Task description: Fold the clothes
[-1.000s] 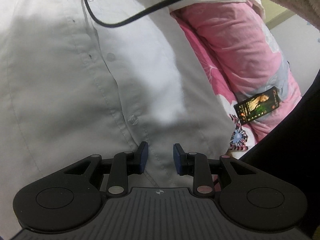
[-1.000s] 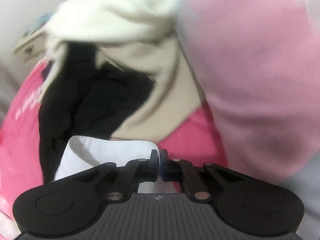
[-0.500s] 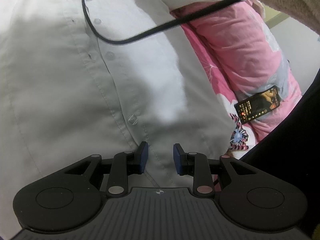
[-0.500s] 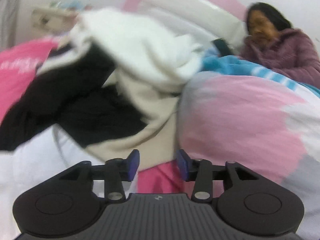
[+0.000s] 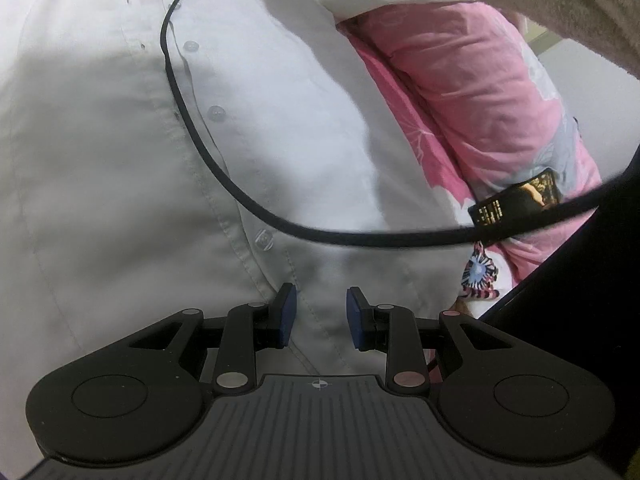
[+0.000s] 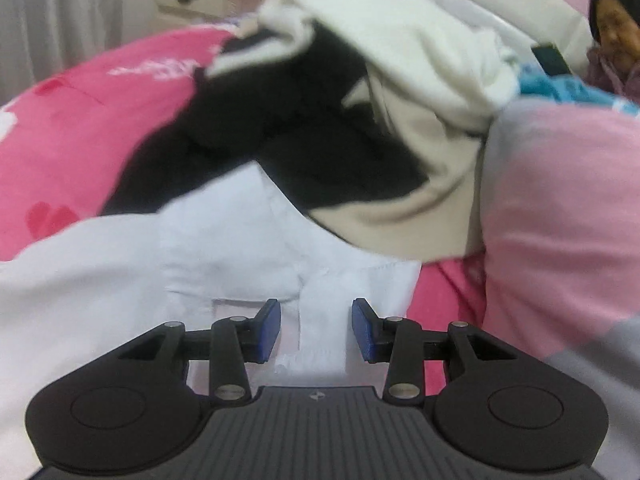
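A white button-up shirt lies spread flat on the bed and fills the left wrist view, its button placket running down the middle. My left gripper is open and empty just above the shirt's lower placket. In the right wrist view the same shirt shows its collar end. My right gripper is open and empty over the collar area.
A black cable loops across the shirt. A pink quilt and a phone lie to the right. A pile of black, cream and white clothes sits beyond the collar. A person sits at the far right.
My right gripper let go of the white shirt edge, opened, and pulled back above the collar. The black cable swung lower across the shirt. The left gripper stayed open and still.
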Demonstrator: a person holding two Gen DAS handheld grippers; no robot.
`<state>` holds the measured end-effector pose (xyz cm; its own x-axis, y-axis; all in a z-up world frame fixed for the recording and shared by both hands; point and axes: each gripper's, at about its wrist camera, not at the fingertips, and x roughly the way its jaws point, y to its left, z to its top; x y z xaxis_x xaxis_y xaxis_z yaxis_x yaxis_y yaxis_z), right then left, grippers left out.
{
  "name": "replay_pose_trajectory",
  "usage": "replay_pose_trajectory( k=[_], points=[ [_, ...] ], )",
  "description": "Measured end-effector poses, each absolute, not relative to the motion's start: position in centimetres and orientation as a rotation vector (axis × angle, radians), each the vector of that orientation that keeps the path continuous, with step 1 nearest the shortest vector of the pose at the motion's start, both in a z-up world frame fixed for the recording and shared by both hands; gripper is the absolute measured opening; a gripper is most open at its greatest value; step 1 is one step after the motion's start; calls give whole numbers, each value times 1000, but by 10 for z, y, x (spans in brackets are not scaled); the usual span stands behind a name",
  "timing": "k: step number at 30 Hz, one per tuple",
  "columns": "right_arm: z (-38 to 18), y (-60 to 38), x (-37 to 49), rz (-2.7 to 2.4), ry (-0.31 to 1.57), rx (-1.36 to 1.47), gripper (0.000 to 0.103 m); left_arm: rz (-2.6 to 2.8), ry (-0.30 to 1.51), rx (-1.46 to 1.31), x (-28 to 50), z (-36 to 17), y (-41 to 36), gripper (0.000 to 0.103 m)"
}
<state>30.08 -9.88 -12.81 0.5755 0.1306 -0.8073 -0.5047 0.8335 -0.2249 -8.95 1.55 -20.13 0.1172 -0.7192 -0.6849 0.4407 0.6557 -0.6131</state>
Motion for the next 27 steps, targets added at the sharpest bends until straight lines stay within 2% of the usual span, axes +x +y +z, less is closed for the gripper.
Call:
replay_pose_trajectory(
  k=[4,7,11,20,27],
  points=[
    [-141,-101,307,374,926,-476,38,-864,1177,-292,-90,-202,14,27],
    [-146,-106,309,356,937,-454,19,-866,1178,-295,-90,-203,13,27],
    [-141,-116,305,363,913,-397,4,-869,1178,-300,-91,-204,14,27],
    [-95,-153,284,461,760,-66,3,-877,1175,-301,-90,-204,15,27],
    [-114,-128,301,495,767,5,3,-872,1175,-302,-92,-203,16,27]
  ],
)
